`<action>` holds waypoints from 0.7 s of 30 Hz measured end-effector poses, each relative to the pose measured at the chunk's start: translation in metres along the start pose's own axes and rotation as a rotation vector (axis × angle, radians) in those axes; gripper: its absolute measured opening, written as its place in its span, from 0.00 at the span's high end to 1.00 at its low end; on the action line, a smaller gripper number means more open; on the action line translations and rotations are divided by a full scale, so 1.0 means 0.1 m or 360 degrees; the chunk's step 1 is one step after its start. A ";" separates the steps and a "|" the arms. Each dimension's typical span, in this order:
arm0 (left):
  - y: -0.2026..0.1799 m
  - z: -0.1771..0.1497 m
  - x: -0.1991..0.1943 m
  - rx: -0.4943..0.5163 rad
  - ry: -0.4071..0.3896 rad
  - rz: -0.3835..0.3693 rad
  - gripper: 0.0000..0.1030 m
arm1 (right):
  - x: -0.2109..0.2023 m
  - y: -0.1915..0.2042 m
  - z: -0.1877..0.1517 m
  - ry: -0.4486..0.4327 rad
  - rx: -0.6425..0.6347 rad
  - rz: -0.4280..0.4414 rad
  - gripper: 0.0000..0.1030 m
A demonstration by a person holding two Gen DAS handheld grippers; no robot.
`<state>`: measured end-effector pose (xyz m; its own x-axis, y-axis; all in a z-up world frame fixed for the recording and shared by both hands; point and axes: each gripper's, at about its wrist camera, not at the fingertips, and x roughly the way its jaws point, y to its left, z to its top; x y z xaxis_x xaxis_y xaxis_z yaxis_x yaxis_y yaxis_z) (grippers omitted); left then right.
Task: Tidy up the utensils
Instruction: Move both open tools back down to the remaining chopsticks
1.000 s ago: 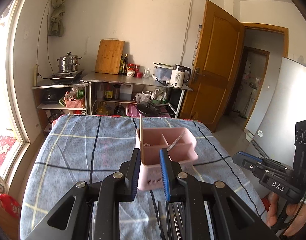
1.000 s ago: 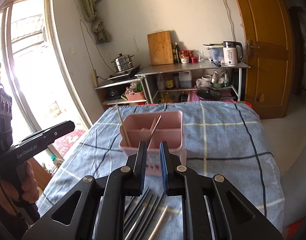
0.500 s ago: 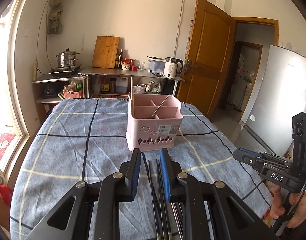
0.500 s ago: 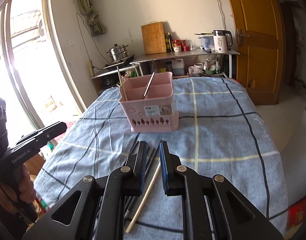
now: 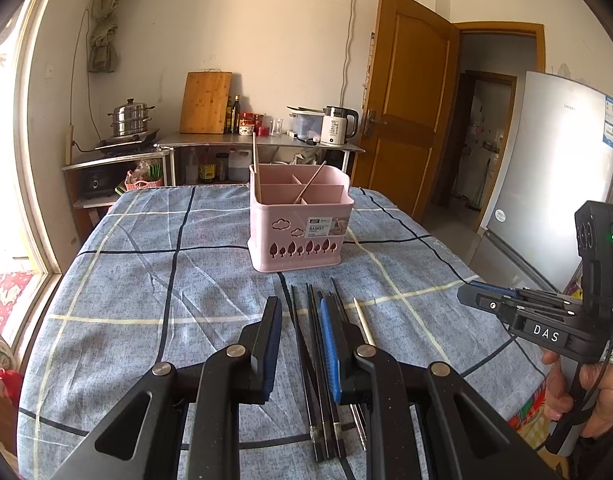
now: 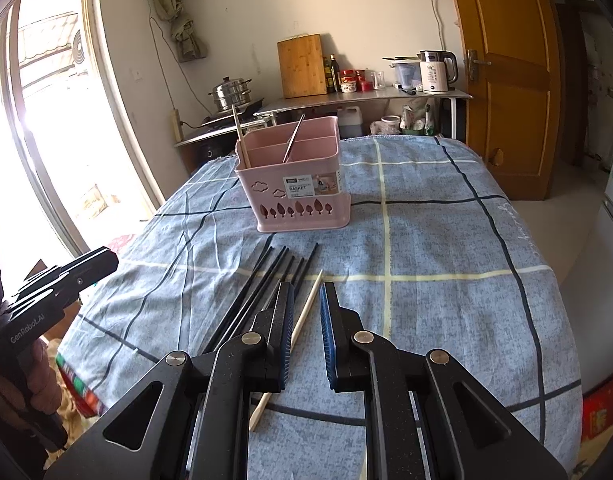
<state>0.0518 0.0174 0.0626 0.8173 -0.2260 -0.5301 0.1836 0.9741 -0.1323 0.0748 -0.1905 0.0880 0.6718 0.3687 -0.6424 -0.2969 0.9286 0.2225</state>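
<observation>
A pink divided utensil basket point(image 5: 300, 224) point(image 6: 296, 178) stands mid-table. It holds one wooden chopstick and one metal one. Several black chopsticks point(image 5: 314, 364) point(image 6: 252, 294) lie in a bundle in front of it, with a wooden chopstick point(image 6: 302, 318) point(image 5: 364, 326) beside them. My left gripper point(image 5: 300, 314) is open and empty above the black chopsticks. My right gripper point(image 6: 306, 292) is open and empty over the wooden chopstick. Each gripper shows in the other's view, the right one point(image 5: 518, 312) and the left one point(image 6: 62, 280).
The table has a blue checked cloth point(image 5: 146, 280). Behind it stand metal shelves with a steamer pot point(image 5: 130, 120), a cutting board point(image 5: 206, 102), bottles and a kettle point(image 5: 338, 126). A wooden door point(image 5: 406, 112) and a fridge point(image 5: 546, 180) are at the right, a window at the left.
Both grippers have pulled back and away from the basket, toward the near table edge. The chopsticks on the cloth have come fully into view. Both grippers stay empty.
</observation>
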 end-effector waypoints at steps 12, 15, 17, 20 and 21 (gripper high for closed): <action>0.10 -0.09 0.50 -0.0002 0.0171 0.0012 0.70 | 0.33 0.01 -0.05 0.0102 0.0024 -0.0009 0.81; 0.15 -0.07 0.72 -0.0008 0.0226 0.0010 0.70 | 0.46 0.00 -0.06 0.0147 0.0028 -0.0016 0.81; 0.17 -0.06 0.87 -0.0005 0.0260 0.0004 0.70 | 0.57 0.00 -0.06 0.0178 0.0033 -0.0023 0.81; 0.19 -0.03 1.09 -0.0006 0.0307 -0.0015 0.70 | 0.72 -0.01 -0.05 0.0219 0.0045 -0.0031 0.81; 0.20 -0.02 1.17 -0.0005 0.0326 -0.0021 0.70 | 0.78 -0.01 -0.05 0.0234 0.0052 -0.0033 0.81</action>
<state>0.1499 0.0104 -0.0036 0.6866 -0.2367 -0.6874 0.1918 0.9710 -0.1428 0.1241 -0.1634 0.0344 0.5704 0.3416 -0.7470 -0.2601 0.9377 0.2303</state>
